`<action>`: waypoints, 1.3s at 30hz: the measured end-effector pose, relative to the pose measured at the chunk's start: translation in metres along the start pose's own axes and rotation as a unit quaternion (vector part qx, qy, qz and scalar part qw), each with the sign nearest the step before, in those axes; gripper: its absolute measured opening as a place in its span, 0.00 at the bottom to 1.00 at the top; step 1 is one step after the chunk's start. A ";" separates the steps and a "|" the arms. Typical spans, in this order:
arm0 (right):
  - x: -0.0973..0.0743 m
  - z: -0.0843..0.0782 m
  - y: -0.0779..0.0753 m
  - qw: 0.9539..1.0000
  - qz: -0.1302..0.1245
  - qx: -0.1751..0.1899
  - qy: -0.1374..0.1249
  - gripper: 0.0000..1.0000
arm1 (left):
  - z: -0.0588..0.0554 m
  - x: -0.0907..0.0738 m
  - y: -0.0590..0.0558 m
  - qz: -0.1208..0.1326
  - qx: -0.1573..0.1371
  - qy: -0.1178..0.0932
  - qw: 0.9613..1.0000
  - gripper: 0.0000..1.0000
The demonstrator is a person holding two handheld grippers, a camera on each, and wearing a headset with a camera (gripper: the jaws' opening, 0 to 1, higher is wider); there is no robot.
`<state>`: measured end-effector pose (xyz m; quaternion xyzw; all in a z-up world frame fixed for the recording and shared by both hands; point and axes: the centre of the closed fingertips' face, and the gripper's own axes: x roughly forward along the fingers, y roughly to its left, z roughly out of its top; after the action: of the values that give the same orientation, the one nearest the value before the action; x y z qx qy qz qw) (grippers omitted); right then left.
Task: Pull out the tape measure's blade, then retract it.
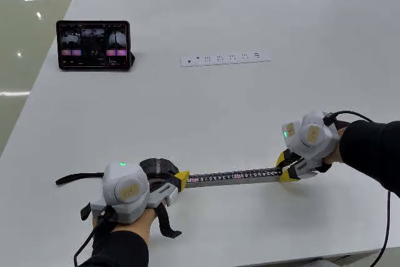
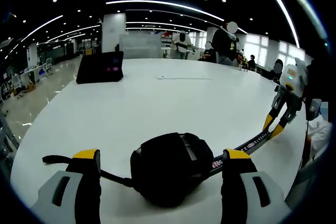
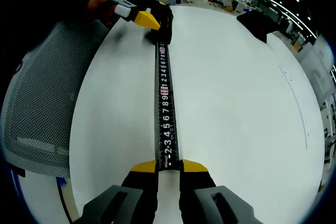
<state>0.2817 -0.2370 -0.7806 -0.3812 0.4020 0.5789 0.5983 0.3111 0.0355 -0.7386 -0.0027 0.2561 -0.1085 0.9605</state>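
With the right gripper [image 3: 169, 167], pinches the free end of the blade [image 3: 165, 103], jaws closed flat on it, likely so that any pull runs straight along the tape. With the left gripper [image 2: 163, 157], brackets the tape measure case [image 2: 170, 174]: jaws apart, one on each side, a gap showing at one jaw, so probably bracing rather than squeezing. Holds the case down on the table [image 1: 250, 110] near the front edge, with the blade lying flat across to the right gripper, numbers up. Looks like the pull-out stage or its end. Calls next for easing the tip back toward the case, slowly, lest it snap. Lets a black strap [image 1: 78, 178] trail from the case, clear of the blade. Has a tablet [image 1: 94, 44] and a power strip [image 1: 225, 59] well apart on the far side. Finds nothing across the blade's line.
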 end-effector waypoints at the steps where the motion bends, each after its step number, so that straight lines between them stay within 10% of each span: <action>1: 0.000 0.000 0.000 1.000 0.000 -0.003 0.001 0.11 | -0.001 0.000 -0.001 -0.001 -0.002 0.002 1.000 0.91; 16: 0.002 0.000 0.000 0.999 0.008 -0.009 0.030 0.11 | -0.004 0.004 -0.015 -0.017 -0.007 0.016 1.000 0.66; 39: 0.002 0.001 0.000 0.999 0.009 -0.003 0.041 0.09 | -0.007 0.005 -0.009 -0.009 -0.011 0.047 0.999 0.59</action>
<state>0.2821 -0.2353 -0.7820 -0.4024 0.4279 0.5695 0.5750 0.3105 0.0260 -0.7466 -0.0110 0.3017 -0.1144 0.9464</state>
